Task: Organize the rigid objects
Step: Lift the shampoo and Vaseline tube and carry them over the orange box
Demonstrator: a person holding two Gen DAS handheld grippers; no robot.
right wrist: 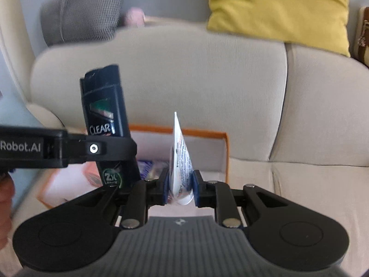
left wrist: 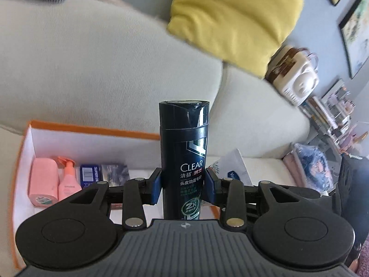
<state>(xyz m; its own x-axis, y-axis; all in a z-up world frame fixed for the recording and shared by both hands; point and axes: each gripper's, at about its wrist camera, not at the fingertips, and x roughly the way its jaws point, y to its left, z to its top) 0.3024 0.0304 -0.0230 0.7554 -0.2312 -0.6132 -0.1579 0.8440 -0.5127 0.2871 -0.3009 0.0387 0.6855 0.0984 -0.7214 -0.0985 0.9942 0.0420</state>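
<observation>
Two grippers carry toiletries above the orange-rimmed box (left wrist: 92, 133) on the sofa (left wrist: 103, 69). Over the box's near edge, the left gripper (left wrist: 182, 184) has its fingers (left wrist: 155, 185) partly open, pressed on an upright dark shampoo bottle (left wrist: 184, 152). Right of the bottle, the right gripper (right wrist: 180, 188) has its fingers nearly closed, pinching a white tube (right wrist: 181, 159). Both probably belong in the box: best lowered upright into its bare floor, clear of the pink containers (left wrist: 53, 180) inside.
</observation>
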